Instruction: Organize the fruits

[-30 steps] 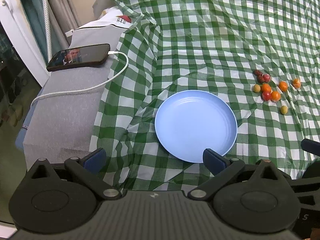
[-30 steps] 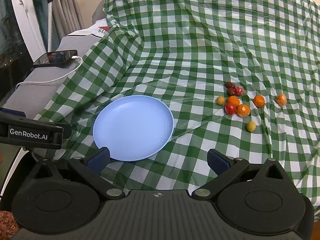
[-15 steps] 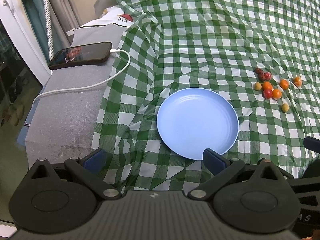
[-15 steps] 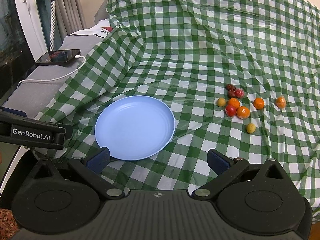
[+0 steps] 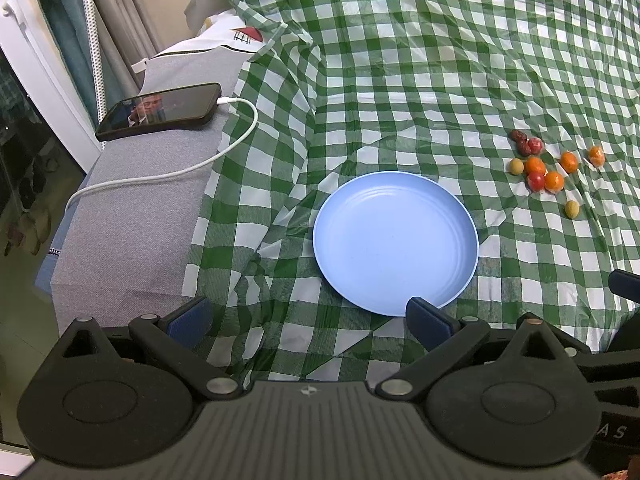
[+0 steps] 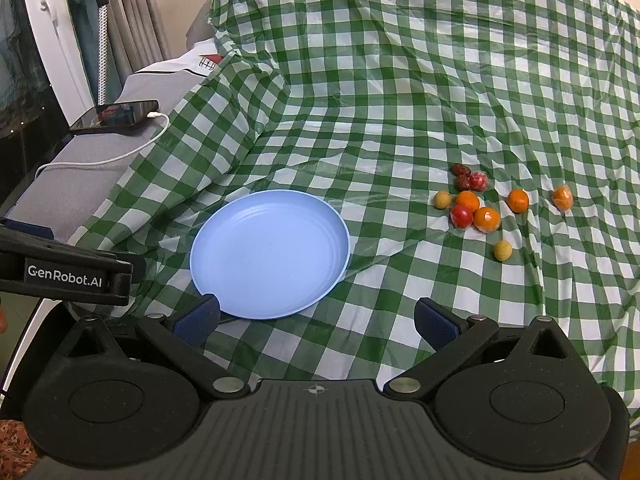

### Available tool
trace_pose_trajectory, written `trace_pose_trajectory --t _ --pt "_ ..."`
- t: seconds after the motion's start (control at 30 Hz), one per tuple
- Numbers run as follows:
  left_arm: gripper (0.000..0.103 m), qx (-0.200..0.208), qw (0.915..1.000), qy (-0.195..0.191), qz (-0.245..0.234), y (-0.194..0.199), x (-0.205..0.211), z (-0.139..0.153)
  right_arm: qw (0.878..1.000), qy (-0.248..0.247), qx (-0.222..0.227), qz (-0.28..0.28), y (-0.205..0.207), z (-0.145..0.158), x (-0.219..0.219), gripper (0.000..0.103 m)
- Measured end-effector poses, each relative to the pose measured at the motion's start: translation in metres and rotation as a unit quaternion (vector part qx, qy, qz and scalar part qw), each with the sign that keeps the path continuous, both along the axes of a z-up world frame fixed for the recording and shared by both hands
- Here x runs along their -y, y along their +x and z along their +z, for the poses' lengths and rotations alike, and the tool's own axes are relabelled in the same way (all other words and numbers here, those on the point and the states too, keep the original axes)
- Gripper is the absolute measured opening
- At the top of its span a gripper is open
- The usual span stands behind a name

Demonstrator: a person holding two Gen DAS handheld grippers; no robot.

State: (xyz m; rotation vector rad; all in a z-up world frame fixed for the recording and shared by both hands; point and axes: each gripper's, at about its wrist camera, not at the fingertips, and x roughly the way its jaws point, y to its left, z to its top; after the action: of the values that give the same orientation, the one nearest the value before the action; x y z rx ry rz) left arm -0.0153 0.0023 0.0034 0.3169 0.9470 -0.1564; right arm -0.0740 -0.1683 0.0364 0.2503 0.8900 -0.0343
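Note:
An empty light blue plate (image 5: 396, 240) (image 6: 270, 252) lies on the green checked cloth. To its right lies a cluster of small fruits (image 5: 540, 170) (image 6: 476, 204): several orange ones, a red one (image 6: 461, 216), dark red ones (image 6: 464, 176) and two yellow-green ones (image 6: 503, 250). My left gripper (image 5: 310, 316) is open and empty, at the plate's near left edge. My right gripper (image 6: 316, 318) is open and empty, at the plate's near right edge. The left gripper's body (image 6: 64, 276) shows at the left of the right wrist view.
A black phone (image 5: 160, 111) with a white charging cable (image 5: 168, 172) lies on a grey surface left of the cloth. Curtains and a window frame (image 5: 48, 40) stand at the far left. The cloth (image 5: 440, 60) rises in wrinkled folds behind the plate.
Both grippers have drawn back a little and risen; the plate and fruits sit slightly farther up in the views. Nothing was grasped or moved.

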Motion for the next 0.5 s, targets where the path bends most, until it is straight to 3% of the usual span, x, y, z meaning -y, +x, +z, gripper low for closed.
trace_pose_trajectory --t 0.37,0.5 --pt "0.103 -0.01 0.9999 0.007 -0.004 0.002 0.005 -0.005 1.0 0.023 -0.002 -0.007 0.0 -0.007 0.006 0.102" --pt "0.103 -0.021 0.9997 0.004 -0.011 0.005 0.009 -0.007 0.998 0.036 0.01 -0.041 -0.001 -0.011 0.019 0.102"
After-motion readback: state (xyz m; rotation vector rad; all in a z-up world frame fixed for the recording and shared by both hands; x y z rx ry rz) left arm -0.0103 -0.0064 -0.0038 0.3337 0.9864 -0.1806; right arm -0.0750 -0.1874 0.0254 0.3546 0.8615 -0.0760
